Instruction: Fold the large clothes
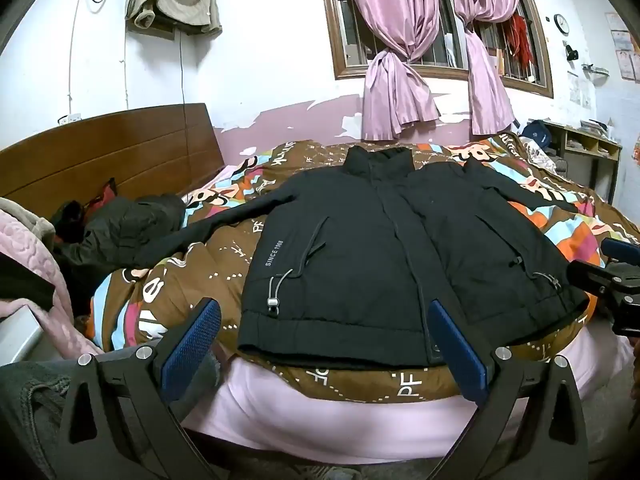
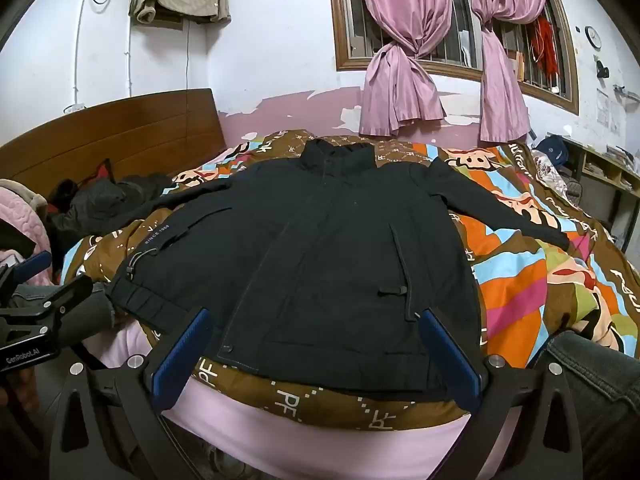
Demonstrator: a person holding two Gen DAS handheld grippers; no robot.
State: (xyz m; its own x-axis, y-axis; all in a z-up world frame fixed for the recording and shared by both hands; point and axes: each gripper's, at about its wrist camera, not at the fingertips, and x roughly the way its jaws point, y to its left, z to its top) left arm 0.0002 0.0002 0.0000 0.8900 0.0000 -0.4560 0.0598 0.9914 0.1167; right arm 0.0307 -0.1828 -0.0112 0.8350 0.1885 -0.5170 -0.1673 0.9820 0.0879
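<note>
A: Where is the garment?

B: A black jacket point(image 1: 384, 248) lies flat, front up, on the bed point(image 1: 320, 412), filling the middle of both wrist views. Its collar points to the top of the frame, its hem to the bottom, close to the bed's near edge. Under it is a brown quilt point(image 1: 192, 280) with coloured patches and letters.

A: And the sleeves?

B: Both are spread out. In the left wrist view one sleeve runs to the middle left, toward a heap of dark clothes point(image 1: 116, 224) by the wooden headboard point(image 1: 120, 144). In the right wrist view the other sleeve reaches to the middle right, over the orange and blue patches.

A: How do the grippers stand?

B: The left gripper point(image 1: 324, 324) sits at the bottom of its own view with its blue-padded fingers point(image 1: 192, 340) spread wide, holding nothing. They frame the hem on the side printed "SINCE 1968". The right gripper point(image 2: 316, 336) is also spread wide and empty, its fingers point(image 2: 448, 356) framing the hem's other half. I cannot tell whether either touches the cloth.

A: Do the two see each other?

B: Yes. The right one shows at the left view's middle right edge, the left one at the right view's lower left.

A: Anything behind?

B: Pink curtains point(image 1: 396, 80) knotted at a barred window point(image 1: 352, 40), upper right.
</note>
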